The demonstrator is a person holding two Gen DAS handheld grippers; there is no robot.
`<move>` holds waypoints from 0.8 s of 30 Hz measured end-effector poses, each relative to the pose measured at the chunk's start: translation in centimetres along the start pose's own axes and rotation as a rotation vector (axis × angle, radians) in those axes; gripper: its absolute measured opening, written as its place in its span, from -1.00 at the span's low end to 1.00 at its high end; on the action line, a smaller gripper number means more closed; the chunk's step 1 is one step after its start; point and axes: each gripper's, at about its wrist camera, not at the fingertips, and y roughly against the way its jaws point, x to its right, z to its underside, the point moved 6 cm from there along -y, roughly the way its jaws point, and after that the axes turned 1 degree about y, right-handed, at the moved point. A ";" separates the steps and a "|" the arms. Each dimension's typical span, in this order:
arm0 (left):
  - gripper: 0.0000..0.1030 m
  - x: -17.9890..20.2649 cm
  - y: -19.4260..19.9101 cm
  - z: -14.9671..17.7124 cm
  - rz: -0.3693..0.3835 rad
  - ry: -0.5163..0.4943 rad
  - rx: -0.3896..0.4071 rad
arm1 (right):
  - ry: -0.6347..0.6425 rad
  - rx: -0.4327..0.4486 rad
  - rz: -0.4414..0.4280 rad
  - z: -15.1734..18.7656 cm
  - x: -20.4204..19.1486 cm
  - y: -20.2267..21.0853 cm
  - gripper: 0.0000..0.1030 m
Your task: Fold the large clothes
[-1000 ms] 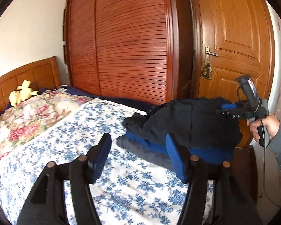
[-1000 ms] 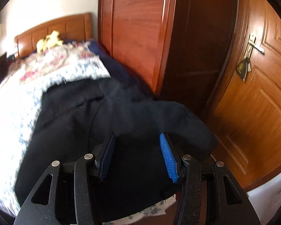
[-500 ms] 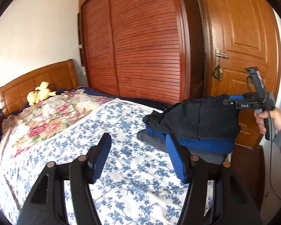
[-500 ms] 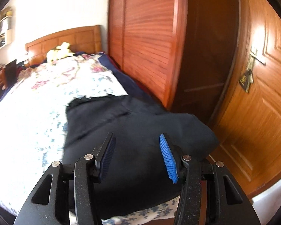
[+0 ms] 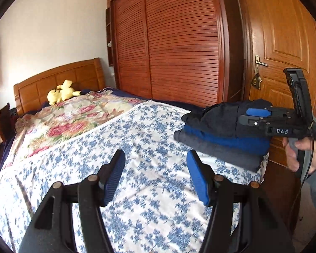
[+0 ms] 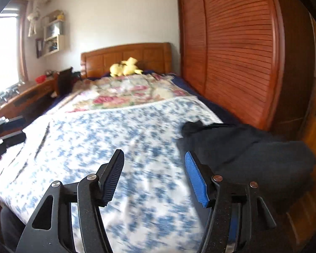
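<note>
A stack of folded clothes sits at the right foot corner of the bed: a dark navy garment (image 5: 219, 118) on top, a blue one (image 5: 231, 141) under it and a grey one (image 5: 217, 151) at the bottom. In the right wrist view the dark stack (image 6: 252, 149) lies to the right. My left gripper (image 5: 155, 175) is open and empty above the blue-flowered sheet (image 5: 137, 147). My right gripper (image 6: 153, 175) is open and empty; in the left wrist view it (image 5: 252, 116) hovers beside the stack's top.
The bed has a floral quilt (image 5: 73, 118), a yellow plush toy (image 5: 61, 92) and a wooden headboard (image 5: 59, 80). A louvred wardrobe (image 5: 179, 42) and a door (image 5: 284, 52) stand to the right. A desk (image 6: 21, 99) lies left of the bed.
Both grippers have drawn back from the stack and swung left, so more of the bed shows. The right gripper has moved off the top of the dark garment.
</note>
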 end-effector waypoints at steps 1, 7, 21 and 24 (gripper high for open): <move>0.16 -0.6 0.2 0.7 -0.010 0.008 -0.002 | -0.003 0.005 -0.016 0.2 -1.1 -0.5 0.20; 0.16 -3.3 1.4 4.3 -0.077 0.070 -0.030 | 0.003 0.027 -0.081 1.4 -6.6 -3.3 0.21; 0.16 -7.6 5.8 13.2 -0.254 0.248 -0.125 | 0.051 -0.037 -0.231 6.5 -14.9 -4.5 0.44; 0.16 -8.1 6.9 14.7 -0.262 0.275 -0.131 | 0.048 -0.047 -0.258 7.5 -16.7 -3.7 0.52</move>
